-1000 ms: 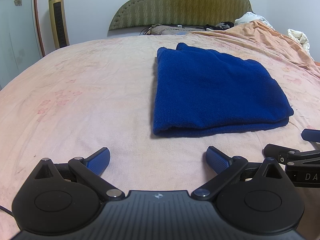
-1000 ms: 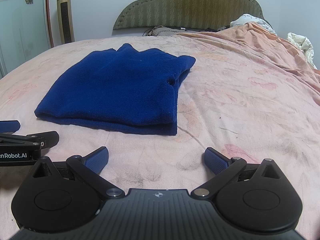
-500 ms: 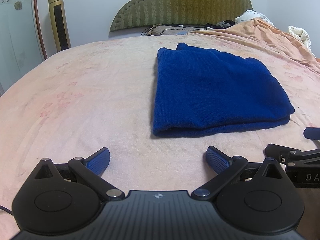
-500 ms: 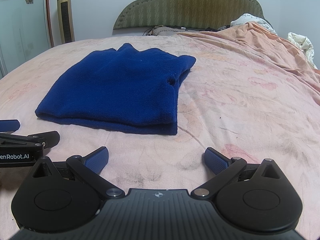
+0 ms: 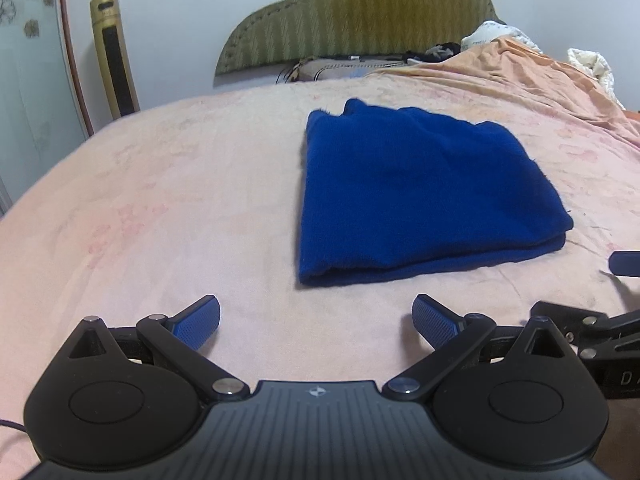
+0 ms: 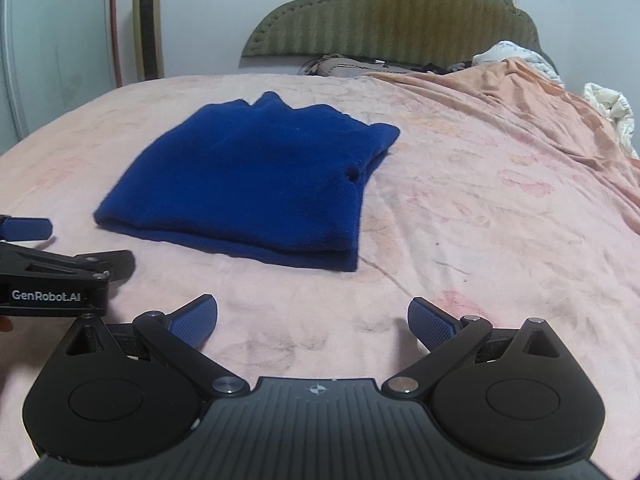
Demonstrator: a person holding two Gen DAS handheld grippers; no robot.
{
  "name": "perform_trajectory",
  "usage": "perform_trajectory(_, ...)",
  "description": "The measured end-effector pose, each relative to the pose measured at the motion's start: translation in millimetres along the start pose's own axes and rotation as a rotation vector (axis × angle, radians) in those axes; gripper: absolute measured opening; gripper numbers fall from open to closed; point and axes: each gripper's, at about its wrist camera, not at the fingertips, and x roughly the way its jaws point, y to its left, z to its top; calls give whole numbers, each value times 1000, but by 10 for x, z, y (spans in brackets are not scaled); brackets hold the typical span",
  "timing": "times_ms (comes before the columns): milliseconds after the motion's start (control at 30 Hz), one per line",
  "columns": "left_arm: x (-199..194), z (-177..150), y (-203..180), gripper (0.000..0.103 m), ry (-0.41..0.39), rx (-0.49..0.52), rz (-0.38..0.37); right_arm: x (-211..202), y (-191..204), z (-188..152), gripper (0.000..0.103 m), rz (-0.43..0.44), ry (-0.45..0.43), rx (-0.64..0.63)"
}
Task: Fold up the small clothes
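A dark blue knitted garment (image 5: 420, 196) lies folded into a flat rectangle on the pink bed sheet (image 5: 160, 200). It also shows in the right wrist view (image 6: 256, 184), ahead and to the left. My left gripper (image 5: 316, 320) is open and empty, above the sheet just short of the garment's near edge. My right gripper (image 6: 312, 320) is open and empty, near the garment's front right corner. Each gripper shows at the edge of the other's view: the right gripper (image 5: 592, 320) and the left gripper (image 6: 52, 272).
A green padded headboard (image 5: 356, 12) stands at the far end with pillows and clutter below it. A rumpled orange blanket (image 6: 540, 100) covers the far right of the bed. A gold tower fan (image 5: 114, 56) stands by the wall on the left.
Both grippers have drawn back and risen slightly from the garment, which sits a little farther off. Both stay open and empty.
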Motion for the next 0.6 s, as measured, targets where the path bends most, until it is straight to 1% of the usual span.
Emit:
perform_trajectory(67, -19, 12, -31, 103, 1, 27, 5, -4, 9, -4, 102, 6, 6, 1)
perform_trajectory(167, -34, 24, -47, 103, 1, 39, 4, -10, 17, -5, 102, 12, 11, 2)
perform_trajectory(333, -39, 40, 20, 103, 9, -6, -20, -31, 44, 7, 102, 5, 12, -20)
perform_trajectory(467, -49, 51, 63, 103, 2, -22, -4, -38, 44, 13, 102, 3, 14, -22)
perform_trajectory(600, -53, 46, 70, 103, 9, -27, -4, -49, 42, 20, 102, -7, 8, -21)
